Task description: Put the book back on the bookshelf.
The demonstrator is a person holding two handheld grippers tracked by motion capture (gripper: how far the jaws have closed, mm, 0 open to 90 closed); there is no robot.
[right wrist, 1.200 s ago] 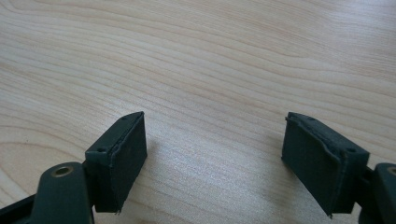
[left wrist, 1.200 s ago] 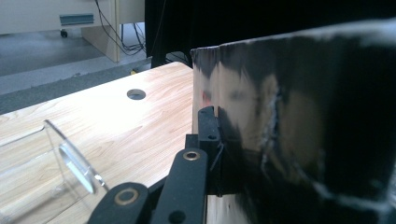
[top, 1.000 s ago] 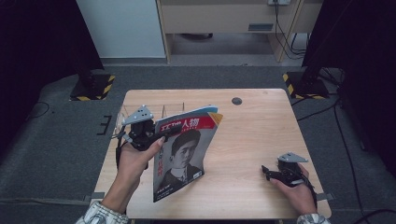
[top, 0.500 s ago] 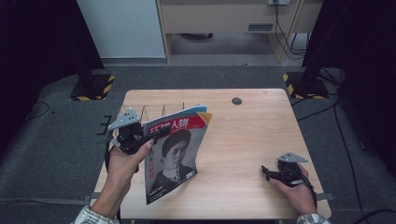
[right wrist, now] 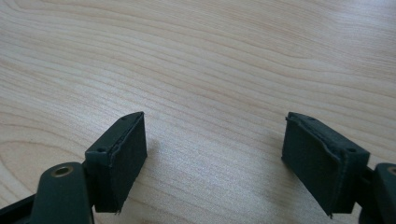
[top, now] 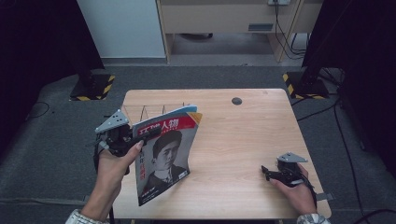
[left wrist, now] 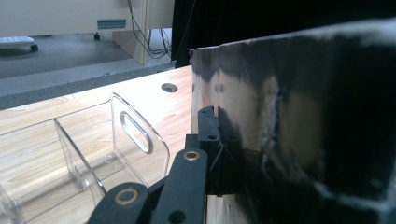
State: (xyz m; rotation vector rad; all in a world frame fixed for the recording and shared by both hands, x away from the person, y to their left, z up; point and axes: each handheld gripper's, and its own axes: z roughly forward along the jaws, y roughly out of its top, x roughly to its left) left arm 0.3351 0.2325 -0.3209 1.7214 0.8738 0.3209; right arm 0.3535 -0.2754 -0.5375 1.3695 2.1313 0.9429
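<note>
A magazine [top: 163, 154] with a red title band and a portrait cover hangs upright over the table's left front part. My left gripper [top: 139, 136] is shut on its upper left edge. In the left gripper view the black jaw presses flat against the dark, blurred magazine [left wrist: 303, 130], with the left gripper [left wrist: 215, 149] hard against the page. A clear plastic divider rack [top: 149, 111] stands just behind the magazine, and the same rack [left wrist: 135, 135] sits close on the left of the jaws. My right gripper [top: 268, 171] rests low at the table's front right, and the right gripper [right wrist: 215, 154] is open over bare wood.
The wooden table [top: 243, 135] has a round cable hole [top: 236, 101] near its far edge. Dark stands with yellow-black bases flank the table on the grey floor. A cabinet and cables lie beyond it.
My left hand has carried the magazine leftward, toward the table's left edge and nearer the rack. The right gripper has stayed where it was.
</note>
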